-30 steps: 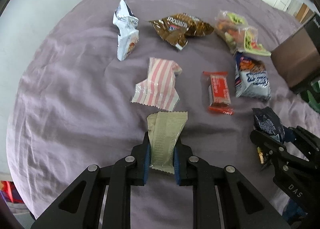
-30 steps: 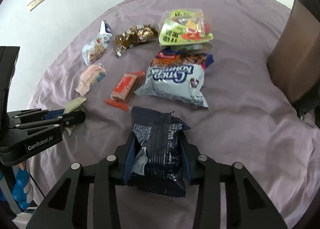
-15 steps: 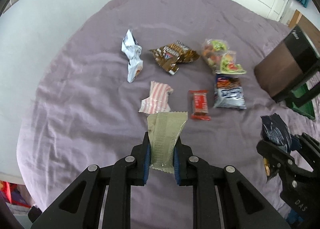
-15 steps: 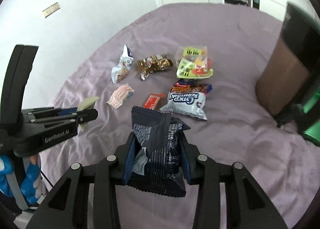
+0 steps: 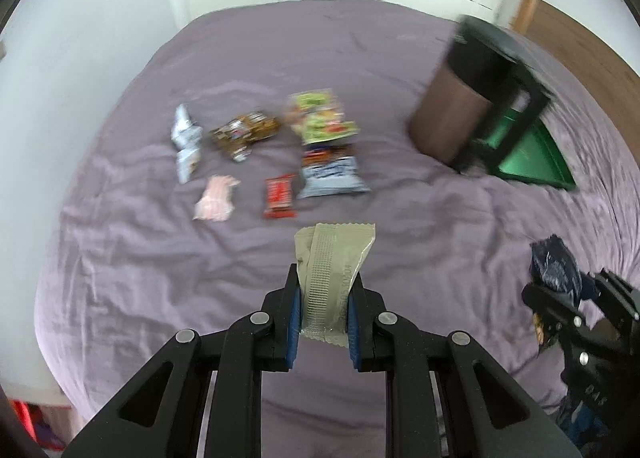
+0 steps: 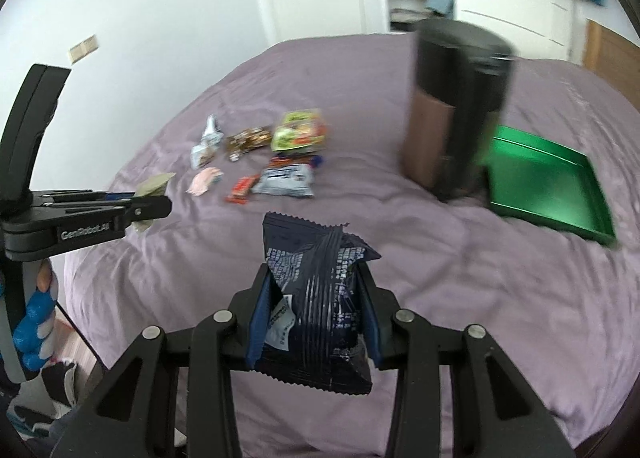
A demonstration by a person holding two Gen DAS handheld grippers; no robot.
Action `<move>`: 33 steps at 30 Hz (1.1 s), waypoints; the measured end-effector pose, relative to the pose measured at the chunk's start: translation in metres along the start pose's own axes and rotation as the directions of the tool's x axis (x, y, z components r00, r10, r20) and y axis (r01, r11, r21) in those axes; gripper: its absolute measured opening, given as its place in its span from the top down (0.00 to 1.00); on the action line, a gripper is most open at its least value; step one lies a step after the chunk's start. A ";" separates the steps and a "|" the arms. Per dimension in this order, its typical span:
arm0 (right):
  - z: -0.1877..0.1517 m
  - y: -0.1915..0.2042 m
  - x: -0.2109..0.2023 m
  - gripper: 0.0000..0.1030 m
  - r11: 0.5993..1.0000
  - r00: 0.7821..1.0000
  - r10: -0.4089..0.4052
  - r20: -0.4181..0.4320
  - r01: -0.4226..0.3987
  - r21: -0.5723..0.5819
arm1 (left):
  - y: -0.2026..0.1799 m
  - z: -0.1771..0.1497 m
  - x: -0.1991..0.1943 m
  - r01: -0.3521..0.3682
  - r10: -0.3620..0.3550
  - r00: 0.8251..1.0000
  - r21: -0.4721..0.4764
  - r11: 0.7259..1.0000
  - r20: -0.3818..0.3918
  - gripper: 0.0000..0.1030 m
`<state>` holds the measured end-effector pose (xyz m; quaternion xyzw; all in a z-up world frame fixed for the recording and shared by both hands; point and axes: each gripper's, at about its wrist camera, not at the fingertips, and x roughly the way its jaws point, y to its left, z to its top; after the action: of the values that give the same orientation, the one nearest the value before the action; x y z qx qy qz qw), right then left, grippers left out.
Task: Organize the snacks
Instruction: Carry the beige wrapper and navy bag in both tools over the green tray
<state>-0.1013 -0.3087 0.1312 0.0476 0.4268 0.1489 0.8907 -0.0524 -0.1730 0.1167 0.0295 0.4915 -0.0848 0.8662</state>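
Observation:
My left gripper (image 5: 323, 300) is shut on an olive green snack packet (image 5: 332, 266) and holds it above the purple bedspread (image 5: 120, 250). My right gripper (image 6: 316, 310) is shut on a dark blue snack bag (image 6: 316, 298), also in the air; it shows at the right of the left wrist view (image 5: 554, 270). Several snacks lie on the bed: a white bag (image 5: 185, 142), a brown packet (image 5: 244, 132), a green-labelled clear bag (image 5: 320, 118), a blue-white bag (image 5: 330, 172), a red bar (image 5: 279, 196) and a pink striped packet (image 5: 216, 198).
A brown and black cylindrical bin (image 6: 452, 106) stands on the bed at the right, with a green tray (image 6: 548, 182) lying just beside it. White wardrobes and a door stand behind the bed. The bed's left edge drops to the floor.
Both grippers have risen and drawn back from the bed with their packets still held. The snacks look smaller, and the bin and green tray have come into view.

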 end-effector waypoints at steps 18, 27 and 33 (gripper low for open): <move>-0.039 -0.196 -0.075 1.00 0.946 0.970 -0.217 0.107 0.182 0.269 | -0.223 0.031 -0.005 0.152 -0.149 0.988 0.355 0.923 -0.036 0.84; -0.019 -0.284 -0.066 1.00 0.917 0.953 -0.284 0.107 0.237 0.321 | -0.317 0.083 0.029 0.167 -0.160 0.986 0.425 0.890 -0.053 0.84; 0.018 -0.338 -0.028 1.00 0.906 0.944 -0.319 0.083 0.278 0.320 | -0.364 0.133 0.080 0.156 -0.160 0.987 0.422 0.893 -0.027 0.84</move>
<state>-0.0282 -0.6386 0.0922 0.1276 0.3865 -0.0603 0.9114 0.0364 -0.5585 0.1287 0.1760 0.4587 -0.2593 0.8315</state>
